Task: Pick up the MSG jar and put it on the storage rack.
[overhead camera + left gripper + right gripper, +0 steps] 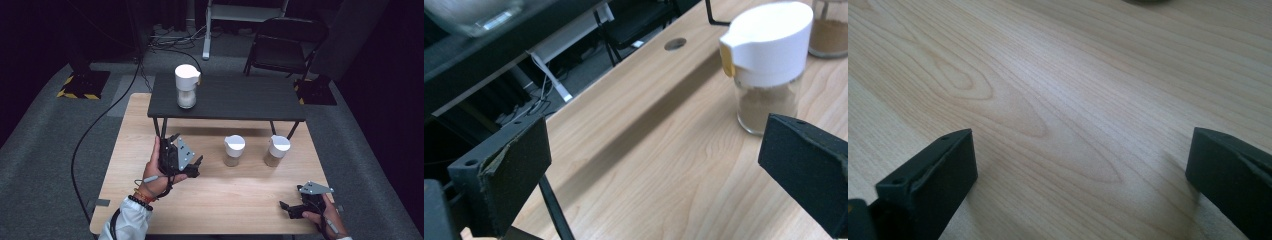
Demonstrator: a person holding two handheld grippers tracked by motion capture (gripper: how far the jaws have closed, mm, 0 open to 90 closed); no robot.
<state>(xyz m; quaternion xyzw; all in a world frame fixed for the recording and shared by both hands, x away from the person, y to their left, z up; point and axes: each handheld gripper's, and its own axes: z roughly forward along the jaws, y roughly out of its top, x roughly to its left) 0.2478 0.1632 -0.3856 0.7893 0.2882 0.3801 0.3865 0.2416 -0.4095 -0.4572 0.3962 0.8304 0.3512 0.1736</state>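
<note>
I am holding my left tool (192,162) with its jaws wide apart and nothing between them, and it is pointing at the small clear glass jar with the white plastic cap and brown powder inside (234,150). That jar is standing upright on the light wooden tabletop (220,200), just in front of the low black shelf (225,97), near my left tool and not touching it. I think the jar is light but hard, smooth and slippery, and it could break if it is falling. Its long way is running straight up, and its yellow-edged spout (727,62) is pointing sideways. I am thinking the best hold is around the glass body, under the cap. My right tool (286,207) is resting low, open and empty too.
</note>
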